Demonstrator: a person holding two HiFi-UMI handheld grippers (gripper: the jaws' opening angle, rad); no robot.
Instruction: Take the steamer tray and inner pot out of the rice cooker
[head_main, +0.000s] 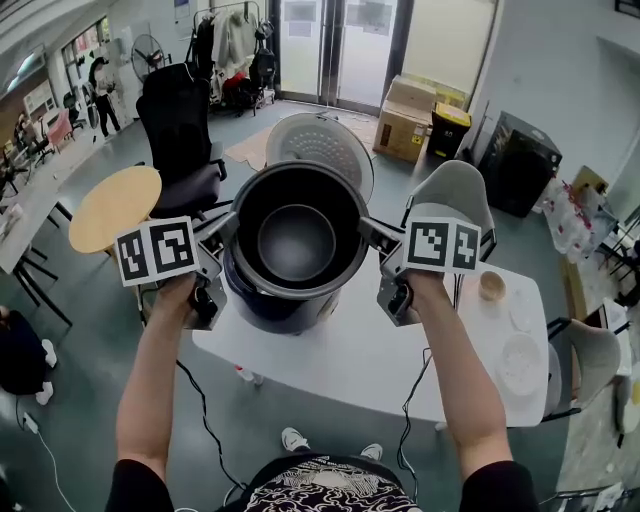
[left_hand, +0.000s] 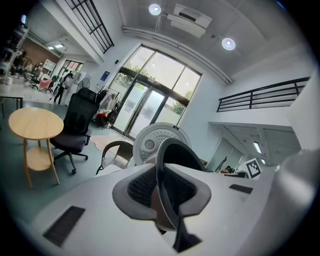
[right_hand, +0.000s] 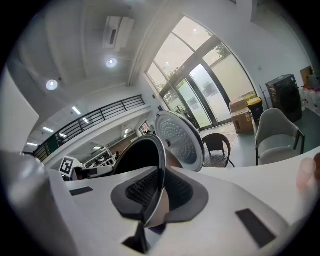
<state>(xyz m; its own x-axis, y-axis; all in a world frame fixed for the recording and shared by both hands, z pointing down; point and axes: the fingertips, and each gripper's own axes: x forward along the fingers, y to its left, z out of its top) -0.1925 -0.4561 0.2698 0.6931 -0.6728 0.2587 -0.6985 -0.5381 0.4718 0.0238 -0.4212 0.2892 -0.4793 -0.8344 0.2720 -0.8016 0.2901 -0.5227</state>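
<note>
In the head view the dark inner pot (head_main: 297, 238) hangs level above the rice cooker body (head_main: 268, 305), whose lid (head_main: 322, 147) stands open behind it. My left gripper (head_main: 226, 230) is shut on the pot's left rim and my right gripper (head_main: 370, 231) is shut on its right rim. The left gripper view has the thin rim of the pot (left_hand: 181, 156) pinched between the left gripper's (left_hand: 161, 194) pads. In the right gripper view the pot (right_hand: 136, 156) is clamped the same way by the right gripper (right_hand: 158, 194). The pot's inside looks empty.
The white table (head_main: 350, 360) carries a small bowl (head_main: 492, 285) and a white round dish (head_main: 520, 360) at its right end. A black office chair (head_main: 180, 140) and a round wooden table (head_main: 112, 207) stand to the left, a grey chair (head_main: 455, 195) behind on the right.
</note>
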